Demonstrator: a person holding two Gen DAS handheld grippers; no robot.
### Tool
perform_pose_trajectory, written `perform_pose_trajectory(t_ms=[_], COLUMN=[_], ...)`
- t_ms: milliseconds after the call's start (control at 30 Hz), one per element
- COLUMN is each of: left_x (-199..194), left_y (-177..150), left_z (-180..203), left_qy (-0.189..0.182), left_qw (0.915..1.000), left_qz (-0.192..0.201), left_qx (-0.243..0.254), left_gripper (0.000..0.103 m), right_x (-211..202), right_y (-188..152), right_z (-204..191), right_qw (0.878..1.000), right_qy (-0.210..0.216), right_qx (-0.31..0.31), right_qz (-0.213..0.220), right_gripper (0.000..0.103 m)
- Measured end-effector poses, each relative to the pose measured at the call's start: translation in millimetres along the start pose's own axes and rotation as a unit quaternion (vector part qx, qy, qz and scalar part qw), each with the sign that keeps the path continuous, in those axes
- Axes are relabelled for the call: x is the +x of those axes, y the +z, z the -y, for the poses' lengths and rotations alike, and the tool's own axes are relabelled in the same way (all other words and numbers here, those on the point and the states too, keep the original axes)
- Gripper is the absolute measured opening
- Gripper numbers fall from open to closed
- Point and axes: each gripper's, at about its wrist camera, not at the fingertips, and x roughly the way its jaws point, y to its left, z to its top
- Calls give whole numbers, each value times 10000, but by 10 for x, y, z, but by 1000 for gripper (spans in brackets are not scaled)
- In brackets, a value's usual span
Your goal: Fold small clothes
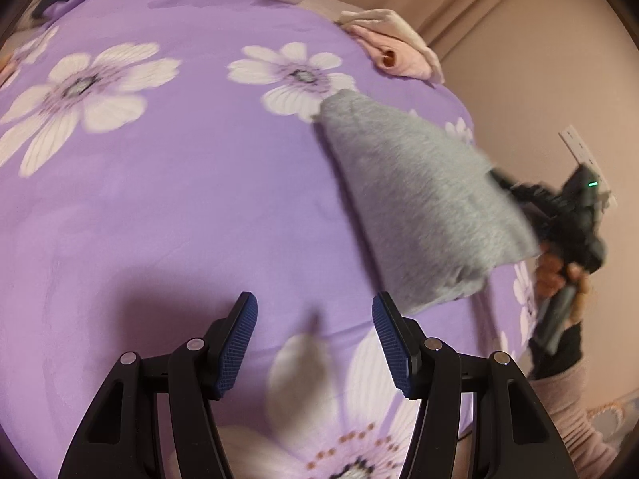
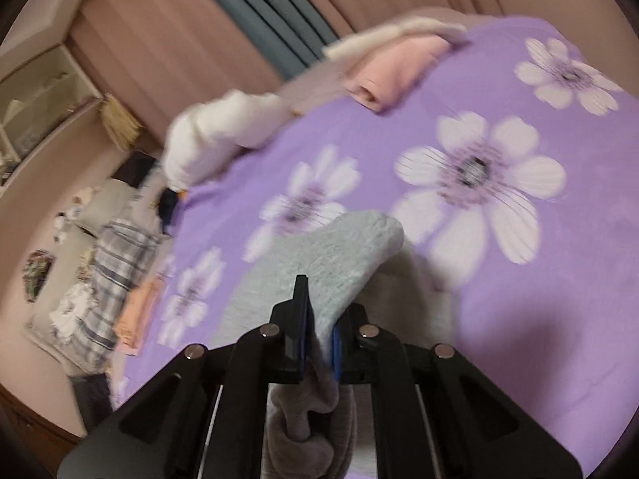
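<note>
On a purple flowered bedspread (image 1: 179, 199), the left gripper (image 1: 315, 339) is hovering with its jaws parted and nothing between them, just left of a grey knit garment (image 1: 423, 207). The garment is being gripped at its right edge by the right gripper (image 2: 319, 331), whose pads are clamped tight on a bunched fold of it while the far end trails onto the bedspread. The person's hand (image 1: 563, 279) is wrapping the handle. The grey piece is looking soft, light and limp, likely to sag and crumple wherever it is unsupported; an edge or corner is probably offering the surest hold, with the free gripper taking the opposite edge. Counted: one grey garment in play, one pink folded piece (image 1: 399, 56) lying beyond it near the bedspread's far edge, two grippers.
</note>
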Motion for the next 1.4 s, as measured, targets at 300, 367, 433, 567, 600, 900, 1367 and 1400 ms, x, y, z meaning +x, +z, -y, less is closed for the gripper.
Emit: perform_pose_trajectory(t_ms=[300,367,433,567,600,900,1367,1400], left_x=[178,296,449,746,813,957,1022,1015], left_y=[584,639,648,485,428,250,62,57], left_z=[920,1119,1263,1346,1332,1293,1275,1261], left_qy=[-357,-475,-394,6,97,276,575,548], left_qw=[9919,9883,9848,9765,9742,9666,9484,9497], left_qz=[300,205,86,-274,-361,-413,-321,-285], left_qx=[1182,1435,1687,2139,2226,2513,3101,3071], left_gripper=[58,58,58,58,58,58,58,58], right_x=[382,386,379,327,286,-261,59,76], right_y=[-247,-279,-280,-284,-294,-394,-871,-884], right_z=[328,287,301,329,306,-56,160,143], right_qw=[9977,9974,9974,9968,9965,9934,9875,9861], right_qy=[-392,-496,-523,-639,-709,-793,-1130,-1189], right_qx=[243,70,21,-31,-95,-753,-1003,-1076], right_qz=[-505,-518,-501,-485,-430,344,-452,-441], right_gripper=[11,11,12,14,14,16,5,5])
